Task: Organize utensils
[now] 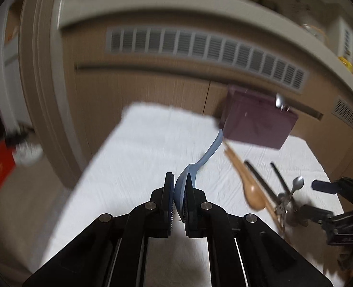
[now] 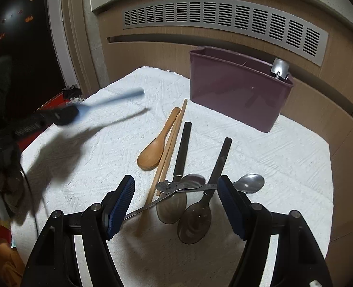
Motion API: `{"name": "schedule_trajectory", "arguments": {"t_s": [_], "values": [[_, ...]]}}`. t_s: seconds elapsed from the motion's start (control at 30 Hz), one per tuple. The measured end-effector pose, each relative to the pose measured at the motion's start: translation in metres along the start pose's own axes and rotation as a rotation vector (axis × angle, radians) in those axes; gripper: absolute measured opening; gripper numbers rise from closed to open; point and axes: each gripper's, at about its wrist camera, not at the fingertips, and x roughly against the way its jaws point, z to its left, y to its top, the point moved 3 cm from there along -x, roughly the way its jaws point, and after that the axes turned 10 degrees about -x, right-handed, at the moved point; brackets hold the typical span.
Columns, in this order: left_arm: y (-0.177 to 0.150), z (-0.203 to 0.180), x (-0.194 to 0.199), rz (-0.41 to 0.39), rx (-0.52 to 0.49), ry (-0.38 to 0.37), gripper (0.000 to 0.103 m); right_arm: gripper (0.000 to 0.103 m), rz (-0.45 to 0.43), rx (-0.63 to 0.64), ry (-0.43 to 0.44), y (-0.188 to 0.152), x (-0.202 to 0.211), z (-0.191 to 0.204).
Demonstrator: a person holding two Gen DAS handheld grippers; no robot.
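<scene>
- Left gripper [image 1: 179, 186] clamped on the bowl of the blue spoon [image 1: 207, 153] — handle angled toward the purple utensil holder [image 1: 258, 122], tip just short of its near corner, raised above the white cloth [image 1: 138, 148].
- Right gripper [image 2: 176, 191] spread wide, nothing between its pads, low over the loose pile in front of the holder.
- In that pile: wooden spoon [image 2: 155, 148], chopsticks [image 2: 170, 148], two dark-handled spoons [image 2: 195, 220], two metal spoons [image 2: 248, 183] — crossing and touching.
- One metal utensil [image 2: 280, 68] upright in the holder's right end.
</scene>
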Motion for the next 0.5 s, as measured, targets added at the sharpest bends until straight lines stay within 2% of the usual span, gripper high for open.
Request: {"name": "schedule_trajectory", "arguments": {"t_s": [0.07,0.13,0.2,0.27,0.33,0.5], "values": [[0.009,0.0,0.012,-0.038,-0.033,0.0,0.007,0.069,0.01,-0.014,0.009,0.003,-0.002,0.001],[0.013,0.003,0.017,-0.053,-0.035,-0.006,0.007,0.061,0.024,-0.021,0.029,0.004,-0.006,0.005],[0.013,0.01,0.022,-0.058,-0.012,-0.018,0.007,0.036,0.048,-0.003,0.042,0.007,-0.013,0.014],[0.008,0.015,0.022,-0.043,0.004,-0.025,0.007,0.024,0.078,0.008,0.061,0.01,-0.022,0.023],[0.001,0.016,0.022,-0.029,-0.004,-0.03,0.007,0.023,0.092,-0.003,0.073,0.016,-0.032,0.029],[-0.015,0.015,0.02,0.013,-0.065,-0.071,0.007,0.021,0.13,-0.05,0.04,0.045,-0.064,0.029]]}}
